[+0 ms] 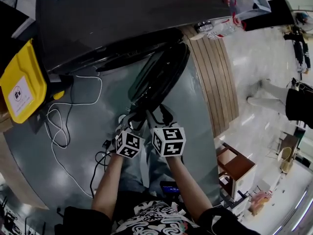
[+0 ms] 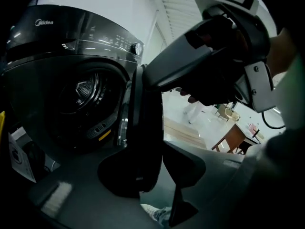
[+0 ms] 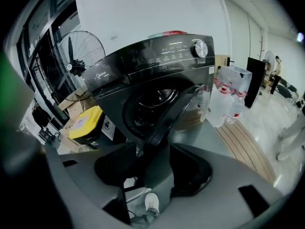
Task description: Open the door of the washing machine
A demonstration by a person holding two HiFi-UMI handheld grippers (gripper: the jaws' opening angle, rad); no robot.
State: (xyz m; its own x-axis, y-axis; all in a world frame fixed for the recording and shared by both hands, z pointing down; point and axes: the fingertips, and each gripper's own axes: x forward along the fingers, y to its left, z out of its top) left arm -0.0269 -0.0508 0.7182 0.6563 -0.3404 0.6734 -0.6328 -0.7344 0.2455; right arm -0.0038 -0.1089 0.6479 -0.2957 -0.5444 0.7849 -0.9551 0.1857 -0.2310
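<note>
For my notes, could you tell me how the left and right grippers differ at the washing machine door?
The left gripper is clamped on the door edge; the right gripper is opening its jaws. The door fills the left gripper's gap; the right gripper's gap shows a shoe beside the door's rim. Both meet the open door.

Head camera looks steeply down on the washing machine (image 1: 122,13), its open door (image 1: 159,77) at 12 o'clock; both gripper cameras face the drum (image 2: 86,92) from low, the left nearer, sharing that door.
</note>
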